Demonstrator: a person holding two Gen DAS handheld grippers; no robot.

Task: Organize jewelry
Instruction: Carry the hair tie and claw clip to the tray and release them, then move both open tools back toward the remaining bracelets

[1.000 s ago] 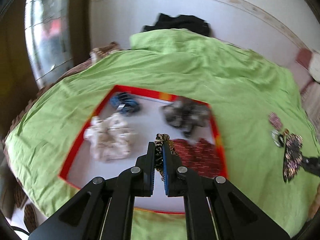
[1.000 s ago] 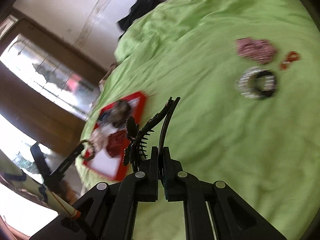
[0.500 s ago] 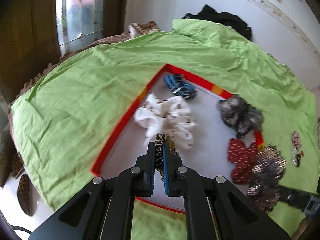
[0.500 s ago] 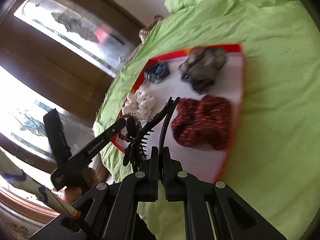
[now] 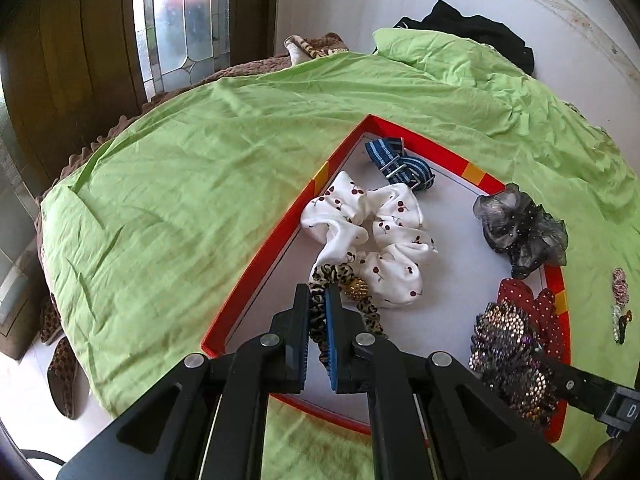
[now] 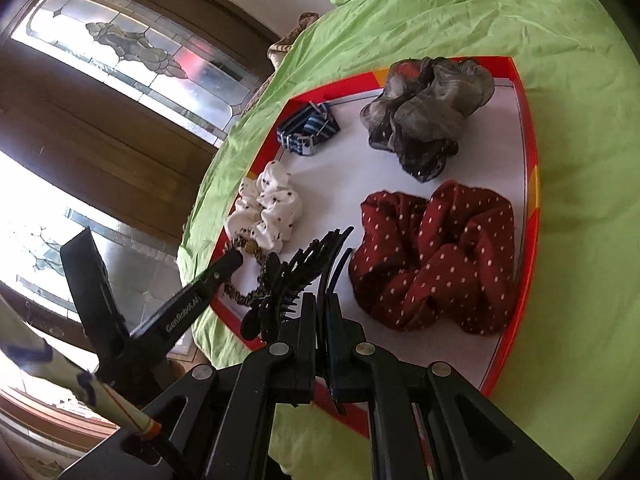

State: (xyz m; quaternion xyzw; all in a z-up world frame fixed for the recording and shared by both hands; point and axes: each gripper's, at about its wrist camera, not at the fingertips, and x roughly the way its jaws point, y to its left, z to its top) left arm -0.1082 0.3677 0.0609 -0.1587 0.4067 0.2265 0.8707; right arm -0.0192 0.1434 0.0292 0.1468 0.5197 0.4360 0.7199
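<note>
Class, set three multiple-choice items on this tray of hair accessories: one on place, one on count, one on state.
1. Where does the blue striped strap lie?
A near the tray's far corner
B on the green sheet
C in a tool

2. How many fabric scrunchies lie loose inside the red-rimmed tray?
A one
B three
C five

3. The left tool is:
A open, empty
B shut on the leopard-print hair tie
C out of view

A: it lies by the far rim.
B: white cherry, grey sheer, red dotted.
B: pads pinch it.
</note>
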